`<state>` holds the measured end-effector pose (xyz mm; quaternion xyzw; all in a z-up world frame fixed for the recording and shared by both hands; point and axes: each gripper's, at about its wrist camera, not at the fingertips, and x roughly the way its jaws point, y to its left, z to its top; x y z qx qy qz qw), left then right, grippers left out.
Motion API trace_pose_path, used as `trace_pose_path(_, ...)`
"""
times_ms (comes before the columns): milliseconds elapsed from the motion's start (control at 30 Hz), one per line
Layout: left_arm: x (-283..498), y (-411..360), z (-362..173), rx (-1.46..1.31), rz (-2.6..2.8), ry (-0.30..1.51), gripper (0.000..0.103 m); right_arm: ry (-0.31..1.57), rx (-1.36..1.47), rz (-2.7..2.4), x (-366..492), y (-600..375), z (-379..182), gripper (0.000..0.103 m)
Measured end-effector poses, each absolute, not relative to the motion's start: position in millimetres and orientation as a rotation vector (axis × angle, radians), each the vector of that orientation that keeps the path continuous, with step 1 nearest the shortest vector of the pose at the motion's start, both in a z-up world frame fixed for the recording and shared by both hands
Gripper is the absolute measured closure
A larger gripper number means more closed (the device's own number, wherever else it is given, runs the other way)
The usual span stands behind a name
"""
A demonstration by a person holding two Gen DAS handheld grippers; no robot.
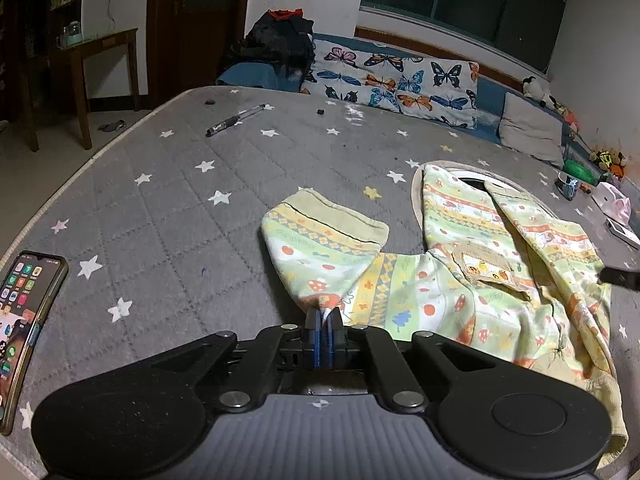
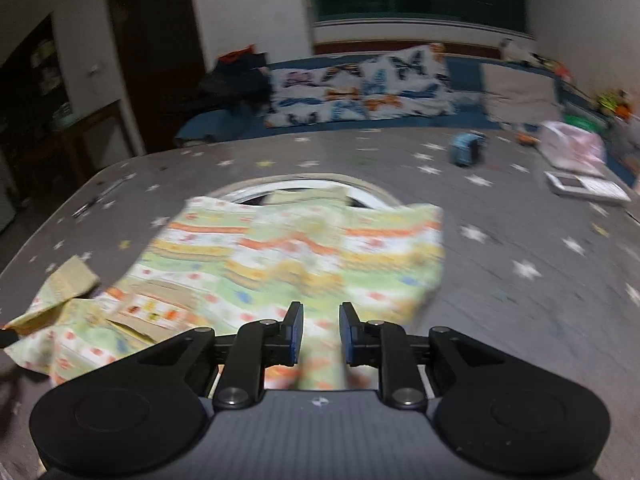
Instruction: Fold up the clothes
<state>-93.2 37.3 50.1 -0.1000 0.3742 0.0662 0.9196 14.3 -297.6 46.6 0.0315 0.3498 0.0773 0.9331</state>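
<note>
A child's patterned green, yellow and orange jacket (image 1: pixel 492 264) lies on the grey star-print mattress (image 1: pixel 160 216). Its left sleeve (image 1: pixel 320 248) is stretched out to the left, cuff away from me. My left gripper (image 1: pixel 324 314) is shut on the near edge of that sleeve. In the blurred right wrist view the jacket (image 2: pixel 296 252) lies spread ahead. My right gripper (image 2: pixel 320 312) is open, its blue pads (image 2: pixel 296 332) on either side of a strip of the jacket's fabric without pinching it. Its tip shows in the left wrist view (image 1: pixel 618 278).
A phone (image 1: pixel 24 320) lies at the mattress's left edge and a pen (image 1: pixel 236 120) farther back. A butterfly pillow (image 1: pixel 392 80) and grey cushion (image 1: pixel 532 130) line the far side. Small toys, a tissue pack (image 2: pixel 572 146) and a white device (image 2: pixel 584 188) sit right.
</note>
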Motion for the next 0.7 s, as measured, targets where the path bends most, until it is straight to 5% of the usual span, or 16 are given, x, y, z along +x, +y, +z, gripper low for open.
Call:
trace_pose_path(467, -101, 53, 48, -0.230, 0.144, 0.752, 0.069, 0.848, -0.138, 0.239, 90, -204, 17, 0.085)
trace_pose_path(700, -102, 52, 56, -0.222, 0.133, 0.722, 0.067, 0.804, -0.251, 0.194, 78, -204, 18, 0.100)
